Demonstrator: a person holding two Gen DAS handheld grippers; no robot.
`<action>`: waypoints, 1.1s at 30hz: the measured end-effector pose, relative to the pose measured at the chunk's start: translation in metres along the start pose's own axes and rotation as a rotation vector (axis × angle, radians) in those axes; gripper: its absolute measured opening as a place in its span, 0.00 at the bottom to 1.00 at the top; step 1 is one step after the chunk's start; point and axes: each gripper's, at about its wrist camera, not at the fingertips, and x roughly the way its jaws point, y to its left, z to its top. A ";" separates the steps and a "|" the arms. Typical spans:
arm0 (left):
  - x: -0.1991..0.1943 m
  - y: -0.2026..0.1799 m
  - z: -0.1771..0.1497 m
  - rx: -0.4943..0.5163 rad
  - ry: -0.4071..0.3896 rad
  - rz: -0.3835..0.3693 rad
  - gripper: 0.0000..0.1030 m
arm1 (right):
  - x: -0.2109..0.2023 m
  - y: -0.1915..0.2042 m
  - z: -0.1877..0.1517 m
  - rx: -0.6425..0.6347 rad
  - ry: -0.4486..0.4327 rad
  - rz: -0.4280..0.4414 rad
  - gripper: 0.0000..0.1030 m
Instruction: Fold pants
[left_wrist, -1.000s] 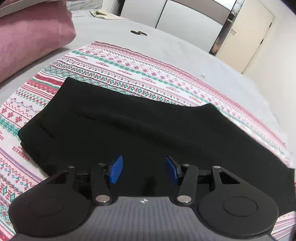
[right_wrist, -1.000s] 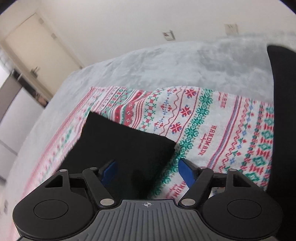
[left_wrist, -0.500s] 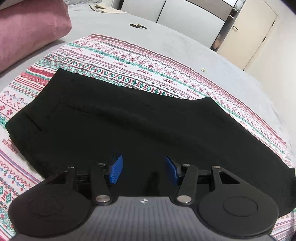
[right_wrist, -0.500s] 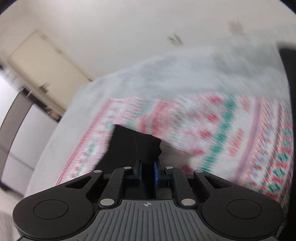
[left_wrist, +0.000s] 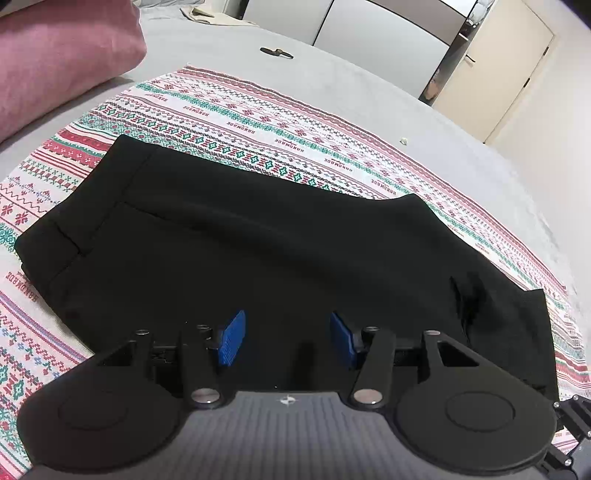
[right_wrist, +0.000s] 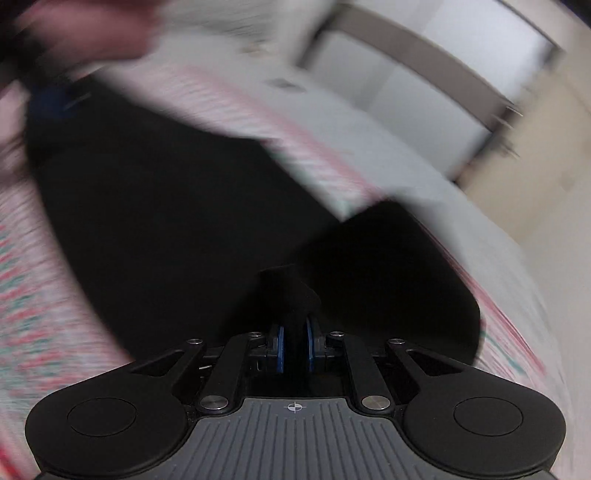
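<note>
Right claw (right_wrist: 294, 345) clenched on pants (left_wrist: 258, 251) hem fabric, jaws just closed onto it. Left claw (left_wrist: 287, 341) released, hovering over pants middle, which lie flat ahead on patterned blanket (left_wrist: 295, 122). Carry hem straight toward waistband, keep edges aligned, avoid dragging lower layer.

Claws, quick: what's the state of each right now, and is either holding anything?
Left claw: open, holding nothing, over the black pants.
Right claw: closed on a pinch of the pants fabric.
</note>
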 end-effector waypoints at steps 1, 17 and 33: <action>0.000 -0.001 0.000 0.000 -0.001 0.000 0.77 | -0.001 0.013 0.004 -0.023 -0.003 0.003 0.11; 0.007 -0.037 -0.014 0.037 0.037 -0.081 0.77 | -0.003 0.039 -0.008 -0.109 -0.021 0.012 0.21; 0.061 -0.072 -0.024 -0.283 0.203 -0.458 0.90 | -0.040 0.057 0.028 0.107 -0.183 0.003 0.03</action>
